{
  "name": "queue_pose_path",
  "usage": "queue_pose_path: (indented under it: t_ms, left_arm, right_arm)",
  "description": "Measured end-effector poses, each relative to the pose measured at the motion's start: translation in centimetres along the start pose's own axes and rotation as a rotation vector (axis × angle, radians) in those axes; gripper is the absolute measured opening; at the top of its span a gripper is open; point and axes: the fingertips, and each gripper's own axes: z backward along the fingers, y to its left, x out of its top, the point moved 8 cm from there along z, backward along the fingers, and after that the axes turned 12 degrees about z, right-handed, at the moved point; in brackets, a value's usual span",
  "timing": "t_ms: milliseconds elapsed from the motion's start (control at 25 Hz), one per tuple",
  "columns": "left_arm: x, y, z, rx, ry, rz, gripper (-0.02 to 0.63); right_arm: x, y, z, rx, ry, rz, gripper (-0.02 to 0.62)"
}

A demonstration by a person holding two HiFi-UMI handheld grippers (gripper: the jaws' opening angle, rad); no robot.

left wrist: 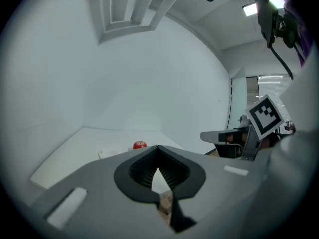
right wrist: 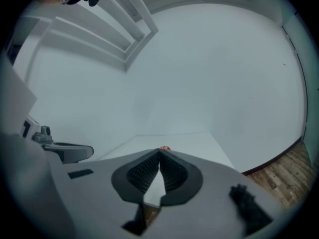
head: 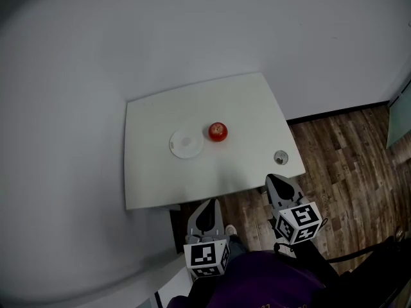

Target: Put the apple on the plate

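Grip plan: small glossy red apple [head: 218, 131] looks firm, light-ish and a bit slippery, so I'd pinch across its widest middle. It sits mid white desk [head: 244, 108], just right of the small round white plate [head: 187, 144]. My left tool [head: 210, 202] and right tool [head: 272, 178] are both closed, empty.

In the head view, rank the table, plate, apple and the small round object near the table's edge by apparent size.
1. table
2. plate
3. apple
4. small round object, only slightly smaller than the apple

Apple [head: 218, 131] just right of plate [head: 186, 144], both on table [head: 247, 104].
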Motion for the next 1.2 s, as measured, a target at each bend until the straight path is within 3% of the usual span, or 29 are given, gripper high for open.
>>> queue_pose_path:
  t_ms: [440, 680, 1200]
  left_arm:
    - [2.4, 4.5, -5.6, -0.073, 0.024, -0.001, 0.005]
    - [2.7, 5.0, -7.7, -0.051, 0.024, -0.006, 0.005]
    - [4.8, 4.4, -16.0, 0.013, 0.007, -0.027, 0.006]
  right_arm:
    - [1.3, -0.3, -6.1, -0.052, 0.022, -0.01, 0.011]
    - [1.4, -1.9, -8.0, -0.048, 0.03, -0.009, 0.011]
    - [3.9, -8.5, -14.4, 0.044, 0.02, -0.004, 0.011]
